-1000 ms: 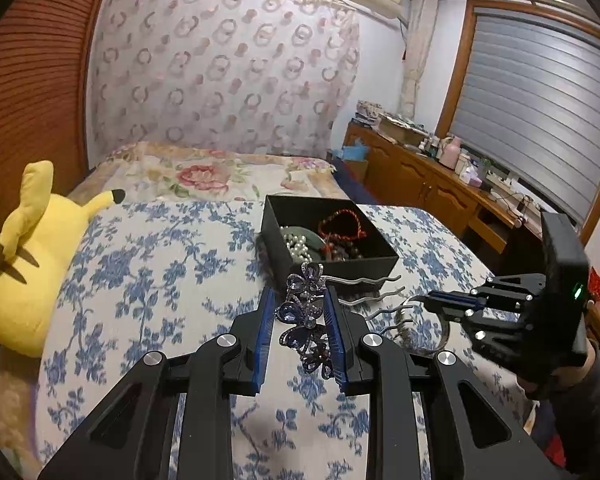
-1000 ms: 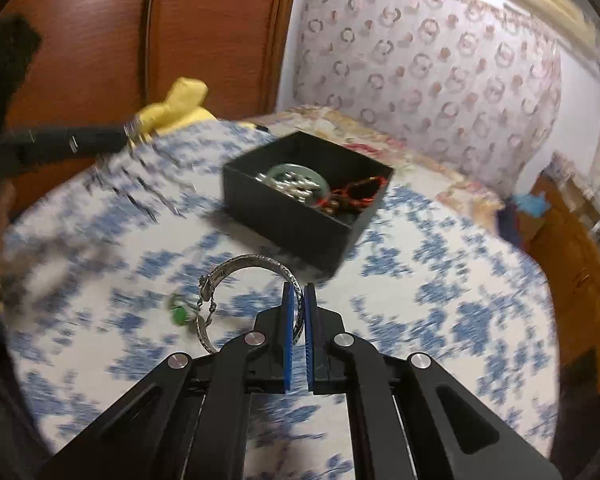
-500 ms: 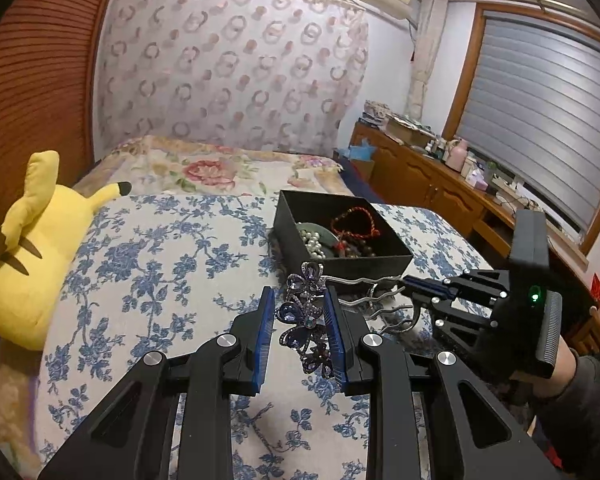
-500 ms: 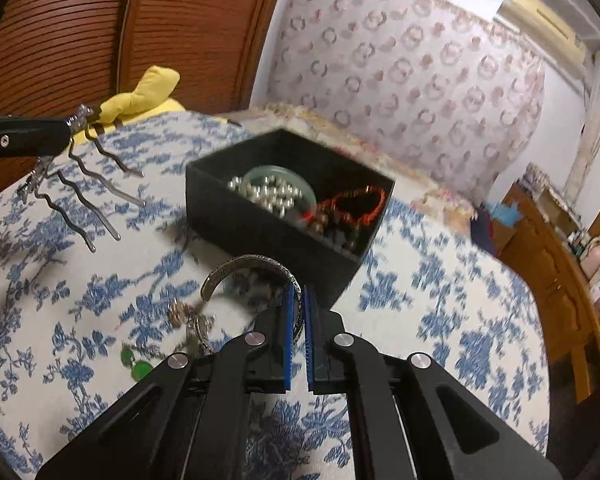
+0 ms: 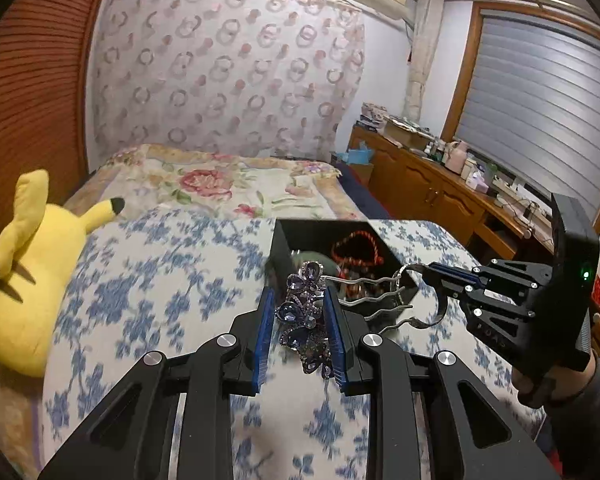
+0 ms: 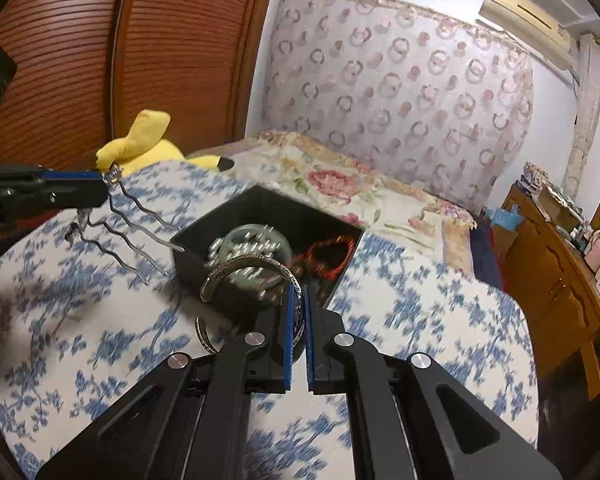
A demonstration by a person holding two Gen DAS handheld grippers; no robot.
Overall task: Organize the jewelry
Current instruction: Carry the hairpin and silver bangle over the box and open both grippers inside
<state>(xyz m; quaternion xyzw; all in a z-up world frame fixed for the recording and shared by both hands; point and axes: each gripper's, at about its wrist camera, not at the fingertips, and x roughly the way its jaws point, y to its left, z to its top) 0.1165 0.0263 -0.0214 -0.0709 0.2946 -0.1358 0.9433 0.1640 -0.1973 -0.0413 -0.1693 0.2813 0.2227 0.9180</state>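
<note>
At the far left of the left wrist view a yellow plush toy (image 5: 32, 268) lies against the edge of the bed, clear of the work. The blue-flowered bedspread (image 5: 160, 280) fills the middle and gives a soft, flat floor for the jewelry.

Low in the centre of that frame the left gripper (image 5: 300, 320) is clamped on the purple jewelled head of a hair comb (image 5: 306, 312). The stones sit between the blue pads and the wavy silver prongs stick out to the right, over the near corner of the black box (image 5: 284, 240). Gripping the bulky ornament and not the thin prongs probably gives the pads more to bite on.

The box stands just behind the comb, centre frame, open at the top. A red bead bracelet (image 5: 356, 246) lies inside, and the right wrist view also shows pale beads (image 6: 252, 248) heaped on a greenish ring.

Right of the box in the left view, the right gripper (image 5: 430, 274), held by a hand (image 5: 540, 384) at the lower right edge, pinches a silver bangle (image 6: 256, 270) by its rim. In its own view the jaws are pressed together on the band, and the open loop hangs in front of the box's near wall. A second silver ring (image 6: 202, 334) lies on the bedspread, lower centre-left.

Both pieces seem poised near the box for dropping in.
</note>
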